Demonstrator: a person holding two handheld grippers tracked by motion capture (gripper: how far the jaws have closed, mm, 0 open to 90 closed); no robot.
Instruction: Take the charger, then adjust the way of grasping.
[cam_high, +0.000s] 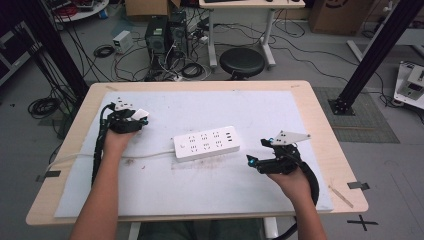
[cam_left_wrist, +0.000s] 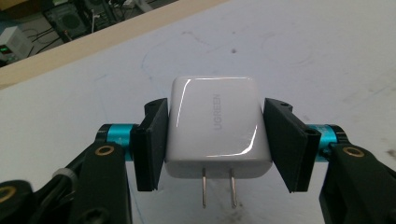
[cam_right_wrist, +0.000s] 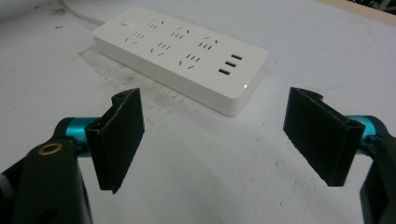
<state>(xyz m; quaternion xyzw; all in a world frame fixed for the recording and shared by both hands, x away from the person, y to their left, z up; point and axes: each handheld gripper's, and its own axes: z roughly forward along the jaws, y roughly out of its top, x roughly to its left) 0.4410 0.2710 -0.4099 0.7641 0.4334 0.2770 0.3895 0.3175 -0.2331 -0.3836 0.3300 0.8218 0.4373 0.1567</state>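
Now your left gripper (cam_left_wrist: 213, 135) pinches a white charger (cam_left_wrist: 215, 128) by its sides, both jaws pressed against it, the two prongs pointing back toward the camera, over the white mat (cam_high: 210, 195) near the table's left far corner. Your right gripper (cam_right_wrist: 224, 135) hangs with jaws spread wide and empty, just short of the power strip (cam_high: 206, 143) lying mid-table.

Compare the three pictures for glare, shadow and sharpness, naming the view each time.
Left gripper view: bright streaks of glare on the glossy white wall charger, its lettering sharp. Right gripper view: the white rectangular power strip is evenly lit, with a soft shadow at its base. High view: soft and grainy, sockets blurred.
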